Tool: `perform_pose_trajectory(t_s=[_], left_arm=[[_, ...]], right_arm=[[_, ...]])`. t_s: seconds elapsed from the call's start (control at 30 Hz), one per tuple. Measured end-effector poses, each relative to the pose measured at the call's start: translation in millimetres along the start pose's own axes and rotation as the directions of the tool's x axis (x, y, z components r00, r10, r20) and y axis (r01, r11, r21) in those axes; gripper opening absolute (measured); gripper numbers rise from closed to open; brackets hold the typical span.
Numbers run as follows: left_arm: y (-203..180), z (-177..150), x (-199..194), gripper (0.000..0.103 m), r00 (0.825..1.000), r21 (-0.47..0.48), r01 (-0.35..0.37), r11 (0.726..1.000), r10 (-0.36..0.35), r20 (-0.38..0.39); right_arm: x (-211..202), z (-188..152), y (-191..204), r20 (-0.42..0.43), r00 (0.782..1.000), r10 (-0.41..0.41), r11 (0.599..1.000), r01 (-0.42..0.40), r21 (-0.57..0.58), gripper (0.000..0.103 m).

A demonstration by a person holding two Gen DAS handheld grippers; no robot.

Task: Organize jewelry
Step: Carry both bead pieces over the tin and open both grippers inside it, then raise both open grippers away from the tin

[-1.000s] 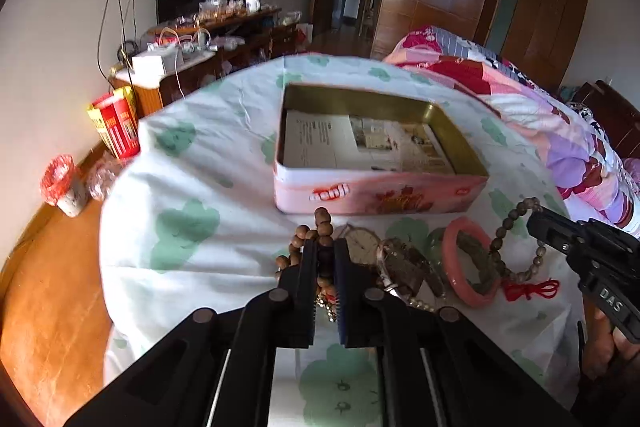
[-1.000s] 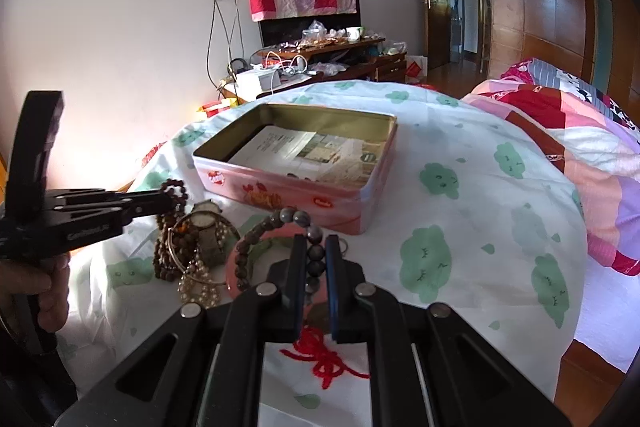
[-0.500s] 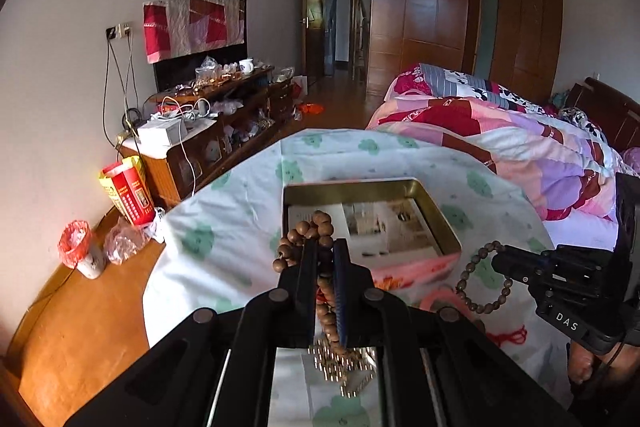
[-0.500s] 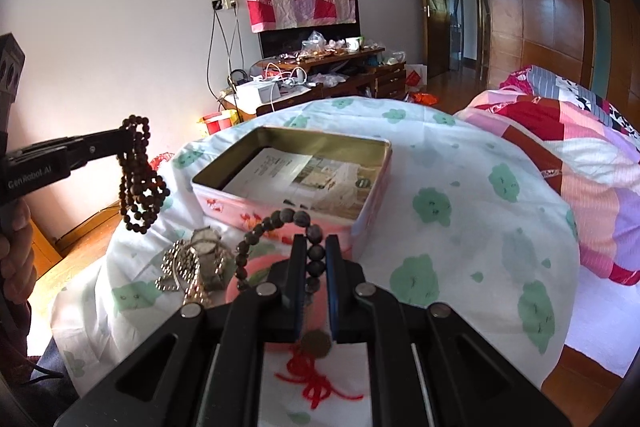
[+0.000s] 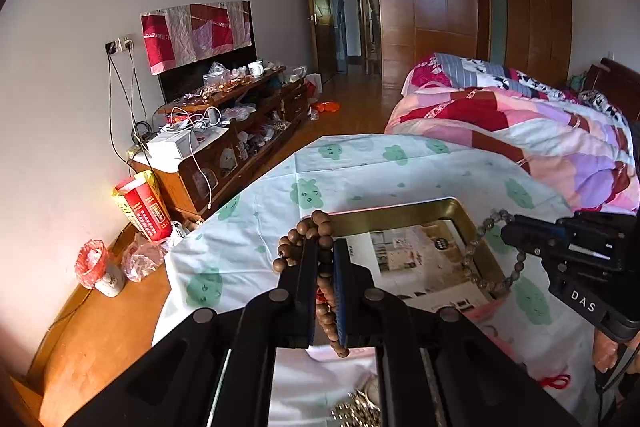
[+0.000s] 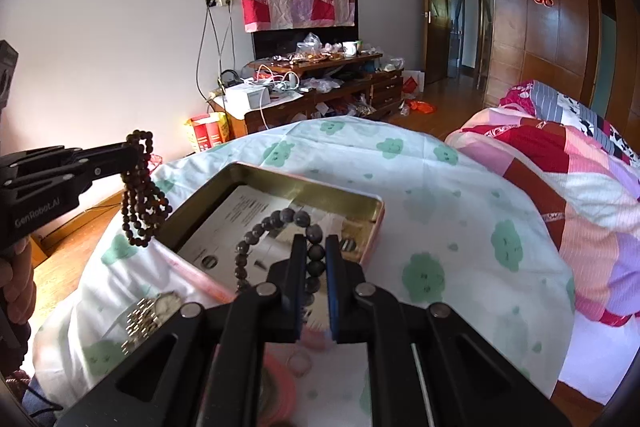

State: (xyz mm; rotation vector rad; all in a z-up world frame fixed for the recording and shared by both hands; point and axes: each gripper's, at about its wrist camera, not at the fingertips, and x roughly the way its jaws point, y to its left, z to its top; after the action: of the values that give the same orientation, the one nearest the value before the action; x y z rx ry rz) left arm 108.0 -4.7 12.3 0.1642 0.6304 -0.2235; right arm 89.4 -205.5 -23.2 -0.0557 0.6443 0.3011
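At the bottom centre of the left wrist view, the left hand-held gripper (image 5: 326, 267) is clamping a brown bead string (image 5: 308, 239), its loops bunching above the fingers and dangling below them. At the bottom centre of the right wrist view, the right hand-held gripper (image 6: 316, 259) is pinching a grey bead bracelet (image 6: 276, 223), which is arching up to the left of the fingers. Both pieces are hanging in the air near the open tin box (image 6: 276, 183) in the middle of that frame; the bracelet seems to be over its paper-lined inside, while the brown string is hanging by its left edge. Neither is resting inside yet, and no jewelry is showing in the box. Left on the cloud-print surface (image 6: 440, 211), in the lower left, are a metal-band watch (image 6: 156, 311) and, under the gripper, a pink bangle (image 6: 276, 383), so the sorting looks barely begun. Farther off, a quilted bed (image 6: 560, 163) is filling the right side.
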Motion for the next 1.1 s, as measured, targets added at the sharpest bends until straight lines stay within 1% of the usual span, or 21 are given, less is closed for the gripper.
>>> perform_pose_trajectory(t_s=[0.23,0.43,0.53,0.6,0.63,0.67,0.7,0.73,0.77,0.8,0.83,0.87,0.97,1.03,1.1], left_arm=[[-10.8,5.4,24.1,0.007,1.000,0.040,-0.013,0.999,0.014,-0.024],[-19.8,0.2,48.9,0.007,0.997,0.070,-0.027,0.997,0.032,-0.069],[-22.9,-3.4,58.8,0.007,0.995,0.089,-0.021,0.996,0.030,-0.100],[-24.4,-6.1,64.5,0.008,0.993,0.099,-0.038,0.994,0.049,-0.110],[-25.3,-8.0,66.1,0.010,0.992,0.104,-0.036,0.994,0.049,-0.116],[-26.0,-9.5,68.2,0.022,0.990,0.112,-0.047,0.993,0.061,-0.126],[-26.3,-10.8,68.7,0.034,0.988,0.120,-0.073,0.990,0.088,-0.126],[-25.6,-12.0,67.5,0.065,0.988,0.122,-0.094,0.988,0.108,-0.114],[-24.1,-13.1,63.5,0.087,0.988,0.117,-0.124,0.985,0.134,-0.081],[-22.9,-13.8,59.5,0.089,0.988,0.111,-0.140,0.984,0.147,-0.056],[-21.8,-14.0,57.4,0.089,0.989,0.107,-0.137,0.985,0.142,-0.049],[-20.1,-15.3,55.7,0.089,0.991,0.100,-0.118,0.988,0.124,-0.057],[-15.5,-19.5,52.0,0.089,0.989,0.080,-0.123,0.989,0.129,-0.069],[-12.5,-24.1,48.5,0.089,0.991,0.065,-0.108,0.992,0.113,-0.077],[-10.2,-30.0,44.7,0.089,0.988,0.057,-0.118,0.991,0.123,-0.092]], right_arm=[[31.5,12.9,-5.0,-0.032,0.999,-0.034,0.999,0.034,-0.011,0.011],[48.2,7.3,-5.8,-0.058,0.997,-0.047,0.999,0.046,-0.013,0.011],[52.9,4.4,-6.8,-0.067,0.997,-0.046,0.999,0.045,-0.008,0.011],[55.7,2.6,-7.5,-0.070,0.996,-0.048,0.999,0.048,-0.007,0.012],[56.9,2.1,-7.3,-0.069,0.996,-0.050,0.999,0.050,-0.005,0.013],[57.0,1.5,-8.3,-0.070,0.996,-0.053,0.999,0.053,-0.001,0.018],[57.3,1.0,-8.8,-0.072,0.996,-0.050,0.999,0.051,0.004,0.024],[56.1,-0.3,-10.4,-0.073,0.996,-0.046,0.999,0.047,0.012,0.028],[55.9,-0.3,-10.2,-0.074,0.996,-0.048,0.999,0.049,0.015,0.040],[54.2,-1.4,-10.7,-0.074,0.996,-0.050,0.999,0.051,0.018,0.056],[50.9,-3.2,-11.5,-0.070,0.997,-0.045,0.999,0.046,0.023,0.059],[49.2,-4.2,-11.1,-0.066,0.997,-0.042,0.999,0.044,0.024,0.059],[43.3,-9.8,-11.5,-0.072,0.996,-0.053,0.998,0.055,0.018,0.059],[38.7,-13.6,-14.6,-0.075,0.996,-0.055,0.998,0.058,0.031,0.059],[32.7,-17.0,-16.5,-0.075,0.995,-0.058,0.997,0.062,0.041,0.059]])
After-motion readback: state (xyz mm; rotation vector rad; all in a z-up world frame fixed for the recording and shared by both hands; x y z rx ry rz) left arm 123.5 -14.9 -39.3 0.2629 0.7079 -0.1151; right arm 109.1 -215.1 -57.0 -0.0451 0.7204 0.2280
